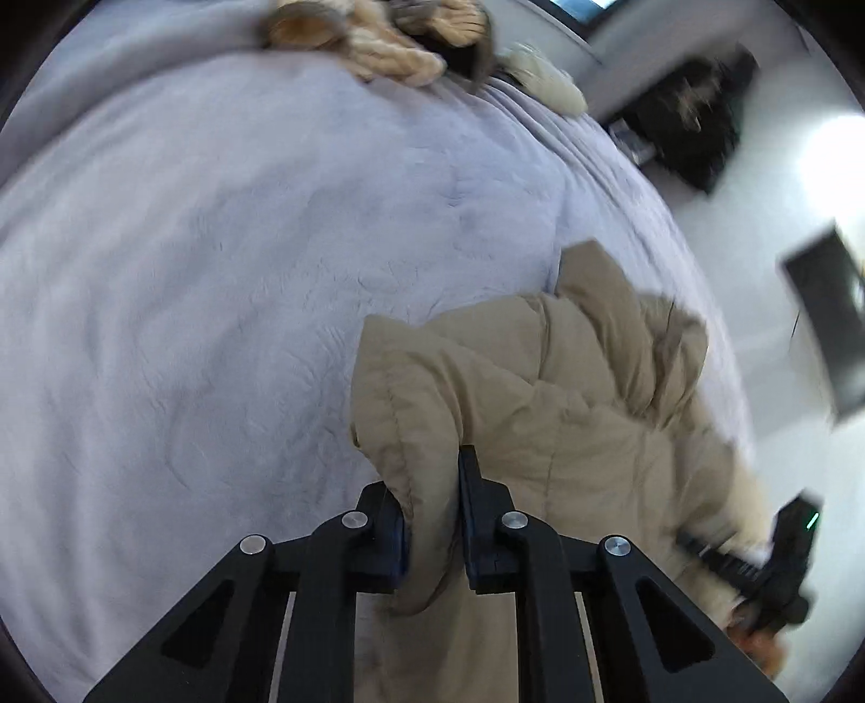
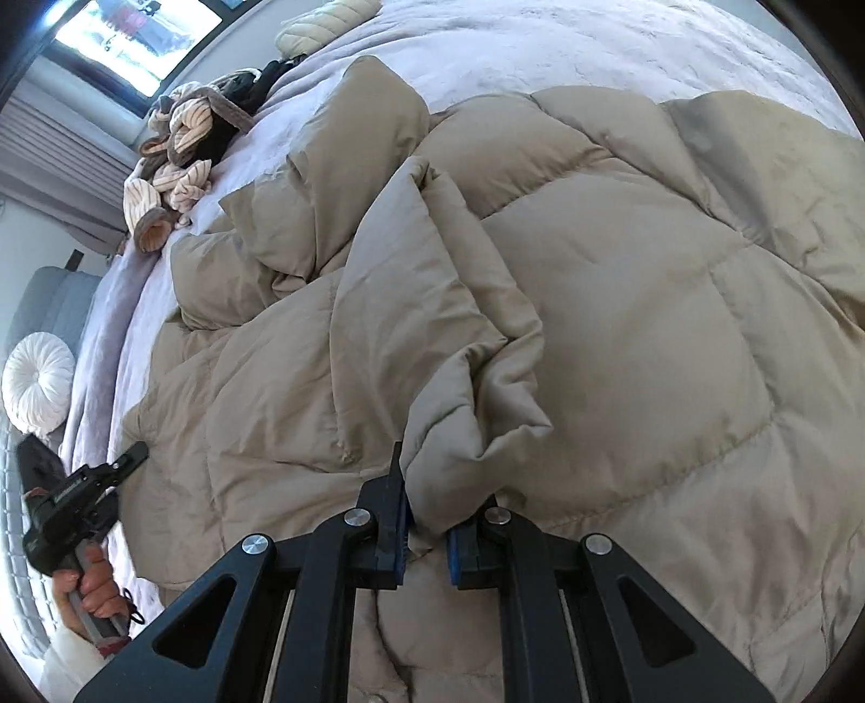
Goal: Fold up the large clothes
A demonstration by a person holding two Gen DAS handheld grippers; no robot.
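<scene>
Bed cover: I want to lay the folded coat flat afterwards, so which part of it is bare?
The lilac bed cover is bare across the wide stretch left of the beige puffer coat, up to the pile of ribbed clothes at its far edge. It is crowded on the coat's side, where both grippers pinch its fabric.

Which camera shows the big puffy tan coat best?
The right wrist view. There the tan puffer coat fills most of the picture, spread over the lilac bedspread, its quilted panels sharp. The left wrist view shows only a bunched, blurred part of the coat, with a fold pinched in the left gripper.
</scene>
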